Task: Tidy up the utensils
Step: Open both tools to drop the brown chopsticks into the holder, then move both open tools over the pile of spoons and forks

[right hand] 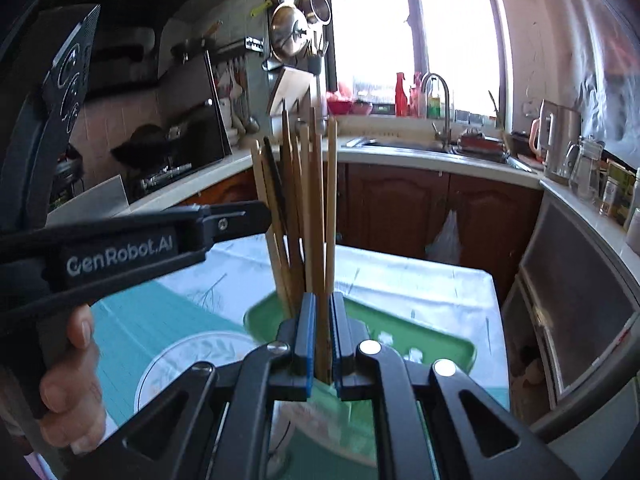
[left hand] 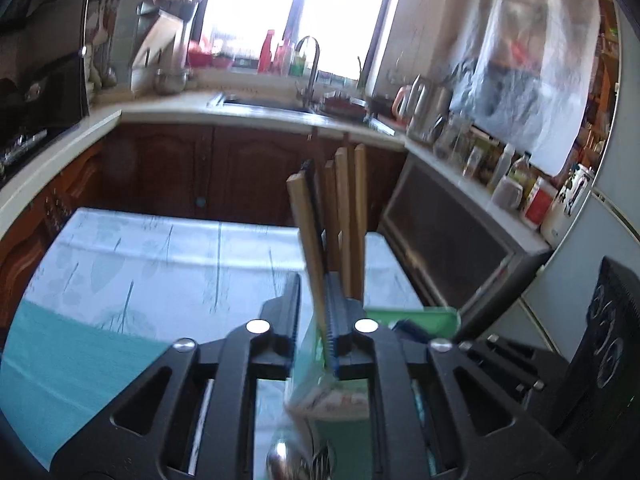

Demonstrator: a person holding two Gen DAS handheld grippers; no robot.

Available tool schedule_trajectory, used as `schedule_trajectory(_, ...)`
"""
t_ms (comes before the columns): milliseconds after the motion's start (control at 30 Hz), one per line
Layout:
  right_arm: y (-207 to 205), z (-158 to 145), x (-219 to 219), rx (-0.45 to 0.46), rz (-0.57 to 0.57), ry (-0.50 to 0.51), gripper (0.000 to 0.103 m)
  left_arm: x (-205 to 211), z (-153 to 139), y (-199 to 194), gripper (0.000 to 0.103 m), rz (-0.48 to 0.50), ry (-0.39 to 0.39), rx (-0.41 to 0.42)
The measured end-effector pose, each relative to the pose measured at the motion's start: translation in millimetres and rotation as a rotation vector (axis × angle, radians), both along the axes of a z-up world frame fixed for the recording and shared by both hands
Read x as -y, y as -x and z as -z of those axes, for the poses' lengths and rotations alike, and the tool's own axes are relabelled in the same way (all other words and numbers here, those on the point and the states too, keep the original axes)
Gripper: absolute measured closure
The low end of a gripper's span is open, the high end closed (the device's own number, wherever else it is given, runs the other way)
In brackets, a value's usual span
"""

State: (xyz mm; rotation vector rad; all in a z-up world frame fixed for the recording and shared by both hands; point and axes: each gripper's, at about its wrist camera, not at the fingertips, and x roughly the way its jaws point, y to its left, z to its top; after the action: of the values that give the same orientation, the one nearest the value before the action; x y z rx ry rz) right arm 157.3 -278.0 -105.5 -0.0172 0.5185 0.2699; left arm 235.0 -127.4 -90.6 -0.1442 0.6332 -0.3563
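My right gripper [right hand: 320, 336] is shut on a bundle of wooden chopsticks [right hand: 316, 208], held upright above a green tray [right hand: 440, 344]. My left gripper [left hand: 314, 320] has its jaws a little apart, with one chopstick [left hand: 308, 240] leaning between them; the rest of the chopsticks [left hand: 352, 216] stand just behind it. The left gripper [right hand: 256, 216] reaches in from the left in the right wrist view, its tip against the bundle. A metal spoon [left hand: 284, 460] and a fork lie below the left gripper. A white plate [right hand: 180, 360] lies left of the tray.
The table carries a white and teal cloth [left hand: 140, 264]. Beyond it run brown cabinets [left hand: 208, 168], a counter with a sink and tap [left hand: 308, 64], a stove at the left, and jars and bottles [left hand: 516, 184] along the right counter.
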Motion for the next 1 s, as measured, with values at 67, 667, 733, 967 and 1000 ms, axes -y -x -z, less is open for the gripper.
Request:
schedule_trajectory(67, 8, -4, 1, -0.004, 0.012, -0.016, 0.096, -7, 4, 3, 0.072, -0.010, 0.001, -0.043)
schedule_trajectory(667, 73, -2, -27, -0.193, 0.032, -0.099, 0.096, -59, 33, 85, 0.057, -0.044, -0.133, -0.263)
schedule_trajectory(733, 78, 1, -31, -0.213, 0.031, -0.103, 0.096, -62, 37, 94, 0.057, -0.047, -0.149, -0.277)
schedule_trajectory(967, 87, 9, -30, -0.298, 0.056, -0.148, 0.096, -67, 47, 105, 0.057, -0.026, -0.196, -0.348)
schedule_trajectory(1000, 86, 12, -27, -0.323, 0.066, -0.155, 0.093, -68, 51, 106, 0.057, -0.016, -0.200, -0.362)
